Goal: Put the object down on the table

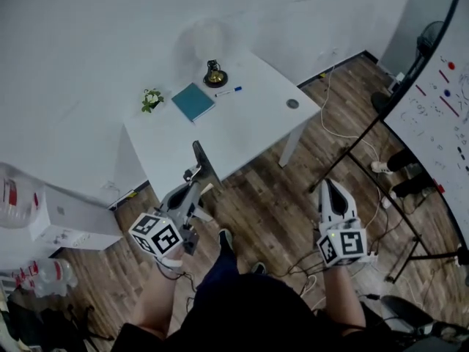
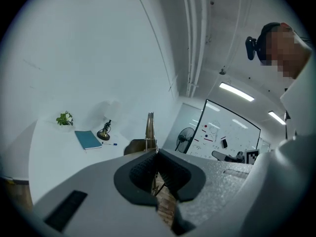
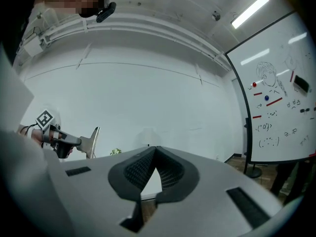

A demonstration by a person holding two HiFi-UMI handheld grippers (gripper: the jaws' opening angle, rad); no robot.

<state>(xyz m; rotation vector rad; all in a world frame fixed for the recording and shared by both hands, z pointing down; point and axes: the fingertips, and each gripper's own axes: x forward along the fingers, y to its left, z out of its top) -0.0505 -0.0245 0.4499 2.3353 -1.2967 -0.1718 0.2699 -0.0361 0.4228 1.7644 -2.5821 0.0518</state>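
Note:
My left gripper (image 1: pixel 192 187) is shut on a scraper (image 1: pixel 201 160) with a flat metal blade and a wooden handle. It hangs in the air over the near edge of the white table (image 1: pixel 249 134). In the left gripper view the blade (image 2: pixel 149 130) stands up past the jaws and the handle runs back between the pads. My right gripper (image 1: pixel 333 194) hangs over the wooden floor to the right of the table, shut with nothing in it. From the right gripper view (image 3: pixel 156 148) the scraper blade (image 3: pixel 93 141) shows at the left.
On the table's far side lie a teal notebook (image 1: pixel 193 101), a small plant (image 1: pixel 152 99), a brass ornament (image 1: pixel 215 75), a blue pen (image 1: pixel 229 92) and a grey round cap (image 1: pixel 292 103). A whiteboard on a stand (image 1: pixel 438 112) and cables fill the right. White boxes (image 1: pixel 66 222) sit left.

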